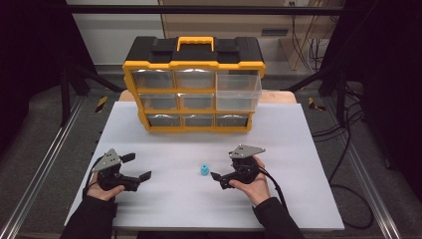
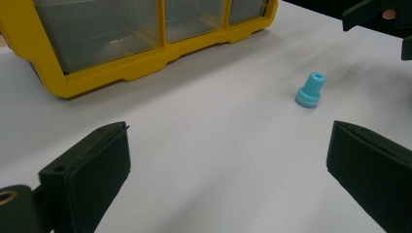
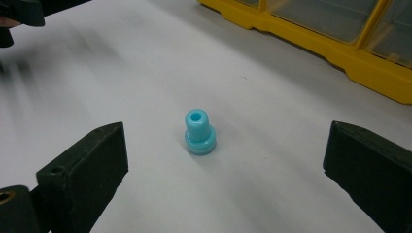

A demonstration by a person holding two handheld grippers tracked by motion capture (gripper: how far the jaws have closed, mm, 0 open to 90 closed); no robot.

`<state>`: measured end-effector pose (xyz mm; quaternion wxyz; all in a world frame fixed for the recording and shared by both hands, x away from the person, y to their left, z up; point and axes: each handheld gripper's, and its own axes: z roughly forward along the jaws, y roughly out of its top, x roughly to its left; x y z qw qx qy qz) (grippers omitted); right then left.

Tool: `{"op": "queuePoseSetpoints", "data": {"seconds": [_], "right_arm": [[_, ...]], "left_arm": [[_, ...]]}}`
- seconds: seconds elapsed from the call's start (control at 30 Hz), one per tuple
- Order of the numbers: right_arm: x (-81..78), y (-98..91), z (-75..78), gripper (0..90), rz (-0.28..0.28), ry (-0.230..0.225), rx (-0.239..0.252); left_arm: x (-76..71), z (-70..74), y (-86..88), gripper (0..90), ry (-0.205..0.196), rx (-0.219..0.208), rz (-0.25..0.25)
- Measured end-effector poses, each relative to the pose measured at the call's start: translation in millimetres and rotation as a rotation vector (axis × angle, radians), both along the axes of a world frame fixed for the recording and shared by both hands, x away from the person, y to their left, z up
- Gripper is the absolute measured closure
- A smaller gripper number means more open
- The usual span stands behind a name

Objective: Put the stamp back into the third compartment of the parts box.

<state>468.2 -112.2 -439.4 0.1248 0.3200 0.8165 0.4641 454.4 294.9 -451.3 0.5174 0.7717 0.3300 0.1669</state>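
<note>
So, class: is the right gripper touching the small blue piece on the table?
Apart. In the right gripper view the blue piece stands upright on the white table, with bare surface between it and each open jaw of the right gripper.

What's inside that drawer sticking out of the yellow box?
The pulled-out drawer at the upper right of the box looks empty through its clear walls. Its back end, still within the box, is hidden.
</note>
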Motion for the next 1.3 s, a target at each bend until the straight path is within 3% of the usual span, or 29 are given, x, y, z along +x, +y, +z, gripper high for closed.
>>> {"op": "queuePoseSetpoints", "data": {"seconds": [0.8, 1.07, 1.3], "right_arm": [[10.8, 34.8, -8.8, 6.9, 0.000, 0.024, -0.080], [14.9, 45.4, -14.0, 11.9, -0.012, 0.045, -0.103], [18.3, 49.7, -20.7, 23.5, 0.001, 0.071, -0.122]], "left_arm": [[0.5, -0.7, 0.2, 1.8, 0.000, 0.004, 0.002], [0.3, -0.4, 0.5, 1.8, -0.001, 0.002, 0.002], [0.9, -0.8, 0.4, 1.8, 0.001, 0.003, 0.000]]}}
